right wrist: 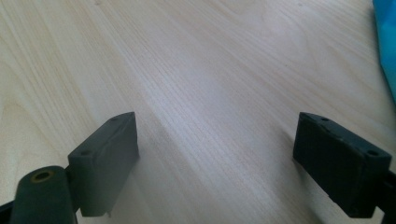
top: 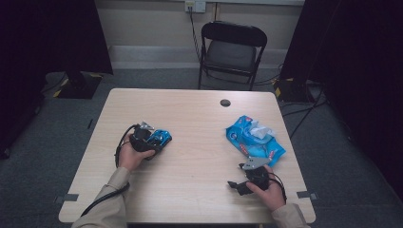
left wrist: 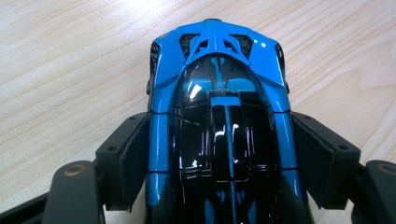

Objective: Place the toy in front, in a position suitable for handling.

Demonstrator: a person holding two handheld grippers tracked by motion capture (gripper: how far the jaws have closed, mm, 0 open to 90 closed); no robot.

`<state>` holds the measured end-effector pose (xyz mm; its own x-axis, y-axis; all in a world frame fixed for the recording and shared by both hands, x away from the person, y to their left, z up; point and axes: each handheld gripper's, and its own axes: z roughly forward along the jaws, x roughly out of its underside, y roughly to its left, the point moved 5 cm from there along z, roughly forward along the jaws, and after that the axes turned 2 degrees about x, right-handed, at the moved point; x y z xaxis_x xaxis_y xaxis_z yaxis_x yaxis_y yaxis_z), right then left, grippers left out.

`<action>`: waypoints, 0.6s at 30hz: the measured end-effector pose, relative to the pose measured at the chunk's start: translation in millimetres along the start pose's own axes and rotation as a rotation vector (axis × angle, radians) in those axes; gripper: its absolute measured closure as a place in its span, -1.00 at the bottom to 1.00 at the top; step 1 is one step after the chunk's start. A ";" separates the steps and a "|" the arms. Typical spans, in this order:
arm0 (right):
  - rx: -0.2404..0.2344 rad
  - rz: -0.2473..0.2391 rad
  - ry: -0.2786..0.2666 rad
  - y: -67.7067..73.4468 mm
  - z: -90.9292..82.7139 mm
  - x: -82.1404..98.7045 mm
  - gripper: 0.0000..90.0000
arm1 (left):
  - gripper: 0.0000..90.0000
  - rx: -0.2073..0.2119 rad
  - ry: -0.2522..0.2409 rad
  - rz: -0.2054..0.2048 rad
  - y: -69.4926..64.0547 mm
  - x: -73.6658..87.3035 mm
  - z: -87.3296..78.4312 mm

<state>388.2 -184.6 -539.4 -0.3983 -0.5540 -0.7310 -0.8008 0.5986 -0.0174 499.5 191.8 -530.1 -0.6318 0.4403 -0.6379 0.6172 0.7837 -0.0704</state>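
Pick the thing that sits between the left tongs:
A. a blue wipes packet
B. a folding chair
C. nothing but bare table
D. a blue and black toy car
D: the left gripper view looks down on a blue and black toy car lying between the two black jaws of the left tongs.

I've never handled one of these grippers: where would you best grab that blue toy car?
Across its narrow middle, coming from one end along its length. The toy car is long with flat flanks, and the left gripper already straddles it so, a pad beside each flank.
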 end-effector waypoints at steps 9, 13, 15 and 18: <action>0.000 0.000 0.000 0.0 0.0 0.0 -0.70 | -0.42 -0.023 0.029 0.000 -1.7 -2.1 -0.9; -0.001 0.000 0.000 0.0 0.0 0.0 -0.71 | -0.38 -0.047 0.048 0.032 -1.9 -5.5 -4.9; -0.001 0.000 0.000 0.0 0.0 0.0 -0.71 | -0.37 -0.047 0.061 0.028 -1.6 -4.0 -5.4; -0.001 -0.001 0.000 0.0 0.0 0.0 -0.71 | -0.37 -0.044 0.065 0.021 -1.2 -2.6 -6.3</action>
<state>388.1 -184.5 -539.4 -0.3980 -0.5546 -0.7308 -0.8017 0.5975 -0.0169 497.5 192.5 -523.5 -0.6487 0.4832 -0.5880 0.6105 0.7917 -0.0228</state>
